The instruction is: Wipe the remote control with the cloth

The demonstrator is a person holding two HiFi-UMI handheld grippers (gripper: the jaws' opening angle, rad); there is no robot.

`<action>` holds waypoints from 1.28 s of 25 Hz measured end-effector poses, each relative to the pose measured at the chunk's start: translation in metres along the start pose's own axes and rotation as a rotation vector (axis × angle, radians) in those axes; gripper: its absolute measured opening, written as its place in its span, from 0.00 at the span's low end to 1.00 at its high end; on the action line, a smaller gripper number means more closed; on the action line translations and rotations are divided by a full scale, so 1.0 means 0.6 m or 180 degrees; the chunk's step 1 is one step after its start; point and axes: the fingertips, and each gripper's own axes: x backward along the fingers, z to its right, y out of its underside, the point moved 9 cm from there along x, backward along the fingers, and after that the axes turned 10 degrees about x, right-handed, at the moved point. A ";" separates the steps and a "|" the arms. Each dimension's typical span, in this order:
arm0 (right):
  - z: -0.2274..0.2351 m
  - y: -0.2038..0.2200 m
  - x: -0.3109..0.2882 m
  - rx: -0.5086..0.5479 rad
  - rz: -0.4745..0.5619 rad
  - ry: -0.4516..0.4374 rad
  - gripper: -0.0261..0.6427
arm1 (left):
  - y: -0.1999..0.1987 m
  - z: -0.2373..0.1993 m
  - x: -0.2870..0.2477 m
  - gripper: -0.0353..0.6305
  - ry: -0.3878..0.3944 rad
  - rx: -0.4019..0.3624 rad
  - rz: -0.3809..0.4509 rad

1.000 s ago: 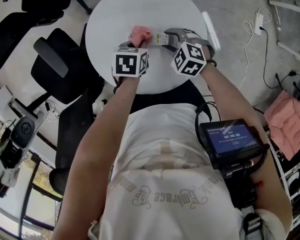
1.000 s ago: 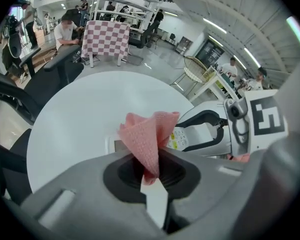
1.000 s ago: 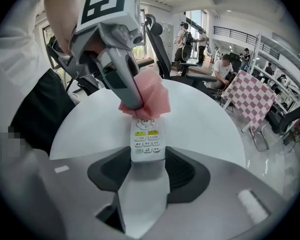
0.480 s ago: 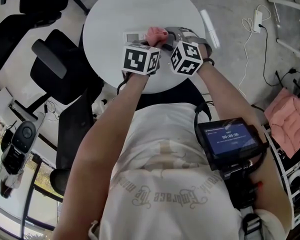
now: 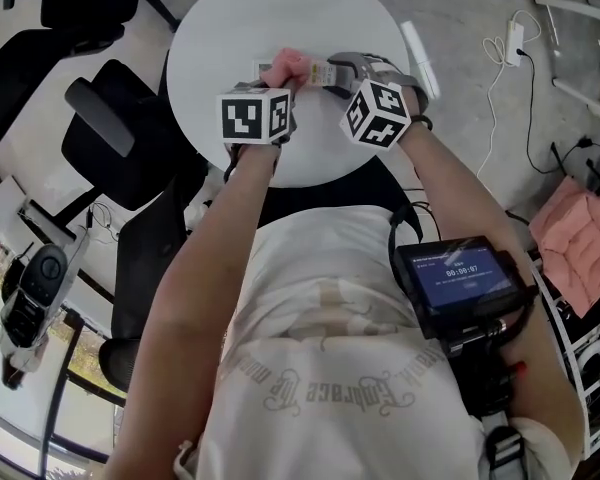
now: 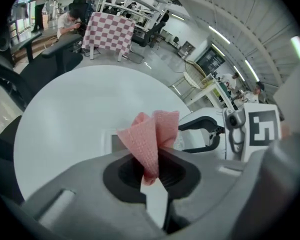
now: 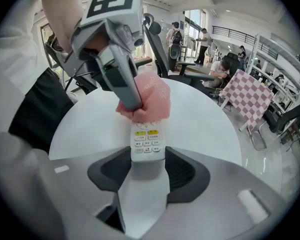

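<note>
Two tongs split the work: the right tongs (image 7: 147,159) clamped the remote control (image 7: 146,141) steady so the left tongs (image 6: 150,171), pinching the pink cloth (image 6: 150,134), could rub its keys.

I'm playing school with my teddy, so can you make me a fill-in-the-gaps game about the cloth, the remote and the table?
1. The left gripper is shut on a cloth whose colour is ____.
2. The right gripper clamps the remote control, whose body is ____.
3. The table under them has a ____ shape.
4. The cloth covers the far end of the ____.

Missing words: pink; white; round; remote control
</note>
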 end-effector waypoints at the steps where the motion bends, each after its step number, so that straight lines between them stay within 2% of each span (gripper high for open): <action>1: 0.000 0.003 0.000 -0.0003 -0.0009 0.0002 0.37 | 0.001 -0.016 0.005 0.11 -0.0058 0.0092 0.0053; 5: 0.001 0.008 0.001 0.0036 -0.0051 0.0012 0.37 | 0.007 -0.081 0.031 0.11 -0.0233 0.0479 0.0304; 12: 0.001 0.006 -0.003 -0.0017 -0.0118 -0.0019 0.38 | 0.026 -0.118 0.063 0.11 -0.0226 0.0603 0.0512; 18: 0.001 -0.039 -0.008 0.0140 -0.0148 -0.0073 0.46 | 0.073 -0.111 0.090 0.12 -0.0066 0.0779 0.0673; 25: 0.006 -0.056 -0.038 0.0342 -0.0810 -0.0293 0.45 | 0.132 -0.094 0.117 0.12 0.0054 0.1001 0.0850; 32: -0.001 -0.075 -0.053 0.0386 -0.1149 -0.0399 0.43 | 0.190 -0.123 0.140 0.12 0.0103 0.1246 0.1041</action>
